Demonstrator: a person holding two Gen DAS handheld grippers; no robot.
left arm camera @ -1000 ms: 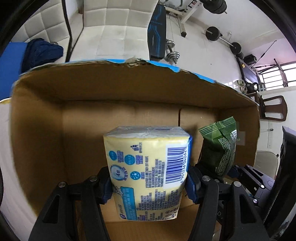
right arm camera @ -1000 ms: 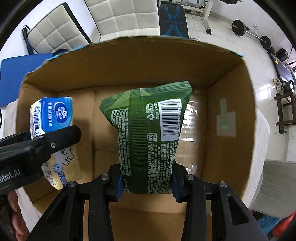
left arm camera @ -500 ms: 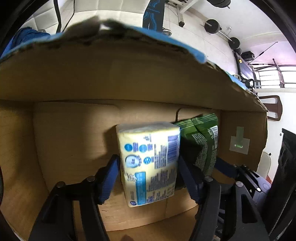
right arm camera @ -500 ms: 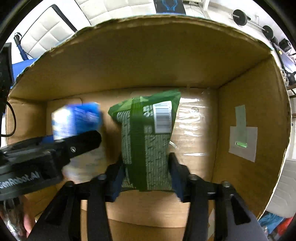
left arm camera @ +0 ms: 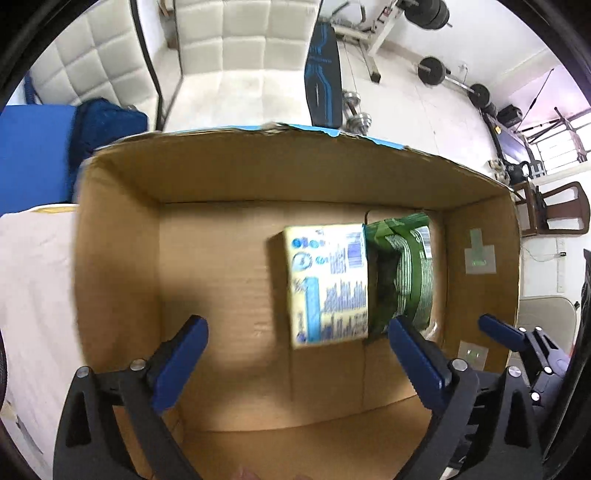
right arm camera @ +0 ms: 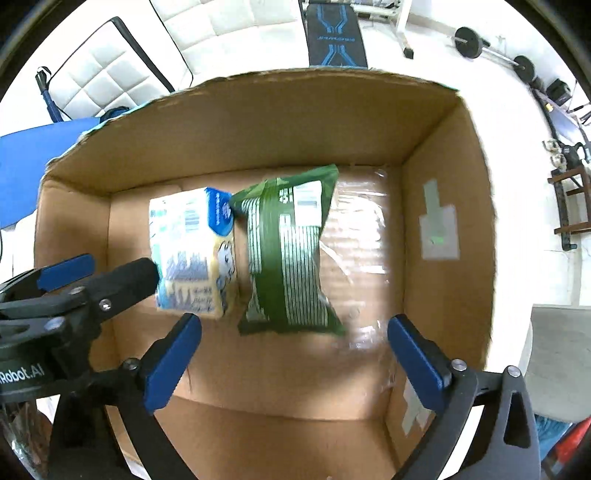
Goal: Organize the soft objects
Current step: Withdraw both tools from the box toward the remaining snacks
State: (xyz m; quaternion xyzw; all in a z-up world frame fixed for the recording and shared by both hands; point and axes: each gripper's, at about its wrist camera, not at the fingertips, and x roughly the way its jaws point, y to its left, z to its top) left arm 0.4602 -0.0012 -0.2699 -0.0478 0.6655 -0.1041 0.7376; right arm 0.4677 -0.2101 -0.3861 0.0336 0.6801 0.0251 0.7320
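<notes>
A yellow and blue tissue pack point(left arm camera: 327, 284) lies on the floor of an open cardboard box point(left arm camera: 229, 177); it also shows in the right wrist view point(right arm camera: 192, 254). A green soft pack point(left arm camera: 404, 273) lies right beside it, touching, and shows in the right wrist view point(right arm camera: 290, 254). My left gripper point(left arm camera: 297, 363) is open and empty above the box floor, near the packs. My right gripper point(right arm camera: 293, 363) is open and empty, just short of the green pack. The left gripper's body point(right arm camera: 70, 291) shows at the left of the right wrist view.
The box stands on a white cloth surface point(left arm camera: 33, 280). Its right wall point(right arm camera: 443, 229) carries a taped patch. Beyond it are a white quilted chair point(left arm camera: 236, 51), a blue mat point(left arm camera: 33, 147), a weight bench point(right arm camera: 334, 33) and barbells point(left arm camera: 454, 77).
Both grippers have opened and let go of their packs, which now lie side by side on the box floor. Both grippers have pulled back and up from inside the box.
</notes>
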